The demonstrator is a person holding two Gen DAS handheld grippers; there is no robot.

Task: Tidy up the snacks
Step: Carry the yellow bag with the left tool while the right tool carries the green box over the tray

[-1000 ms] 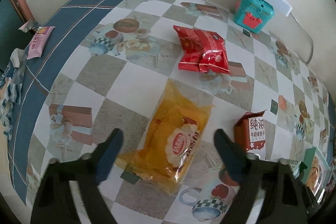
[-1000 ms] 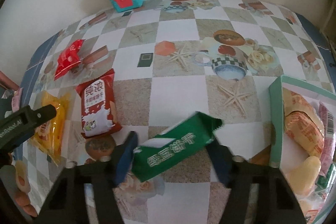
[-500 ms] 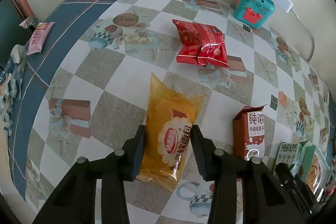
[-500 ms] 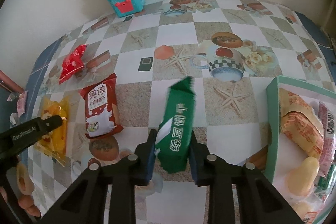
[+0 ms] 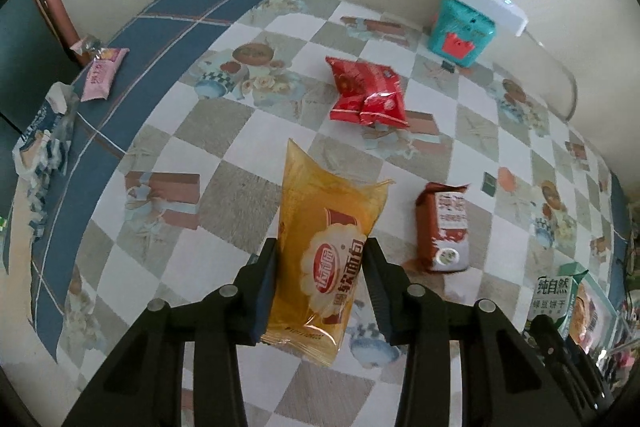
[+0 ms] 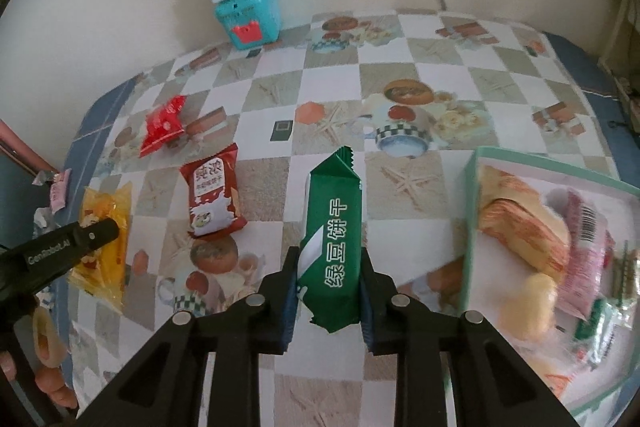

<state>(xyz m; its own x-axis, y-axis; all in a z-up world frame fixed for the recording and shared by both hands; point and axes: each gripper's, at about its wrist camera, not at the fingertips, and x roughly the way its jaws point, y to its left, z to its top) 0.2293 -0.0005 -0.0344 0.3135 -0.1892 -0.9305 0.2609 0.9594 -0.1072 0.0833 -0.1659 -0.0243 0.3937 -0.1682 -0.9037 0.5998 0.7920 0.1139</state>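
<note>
My left gripper [image 5: 320, 259] is shut on a yellow bread packet [image 5: 326, 247], lifted off the checked tablecloth. My right gripper [image 6: 328, 267] is shut on a green biscuit packet [image 6: 332, 235], which stands upright between the pads above the table. The green packet [image 5: 554, 293] also shows at the right edge of the left wrist view. The yellow packet [image 6: 106, 227] and left gripper [image 6: 92, 237] appear at the left of the right wrist view. A mint-green tray [image 6: 472, 211] with several snacks lies to the right of the green packet.
A brown-red biscuit packet [image 5: 444, 227] and a bright red packet [image 5: 366, 95] lie on the table. A teal box [image 6: 248, 19] with a white power strip stands by the wall. A pink packet [image 5: 102, 73] and crumpled wrappers [image 5: 44, 143] lie near the left edge.
Both grippers went from open around their packets to shut on them. Both packets then rose off the table, the green one swinging upright.
</note>
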